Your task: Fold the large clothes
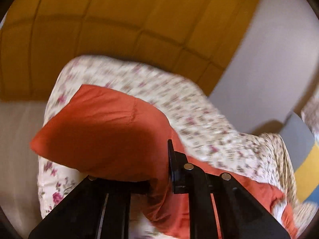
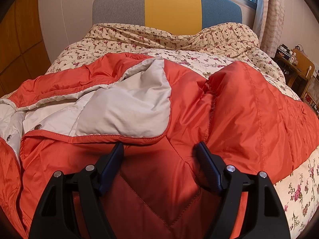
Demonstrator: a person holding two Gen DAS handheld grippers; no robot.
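An orange quilted jacket [image 2: 239, 109] with pale grey lining [image 2: 123, 107] lies spread on a floral bed quilt [image 2: 159, 37]. My right gripper [image 2: 159, 155] hangs open just above the jacket's near part, with only flat orange fabric under its dark blue pads [image 2: 206, 159]. In the blurred left wrist view, a fold of the jacket [image 1: 99, 129] is raised off the quilt [image 1: 199, 115] and drapes over my left gripper [image 1: 162, 163], which is shut on it. One black finger [image 1: 171, 155] shows; the other is hidden by the fabric.
A grey, yellow and blue headboard [image 2: 171, 6] stands at the far end of the bed. Wooden wardrobe doors [image 1: 99, 20] rise to the left. A curtain [image 2: 275, 14] and a cluttered wooden side table [image 2: 295, 63] stand to the right of the bed.
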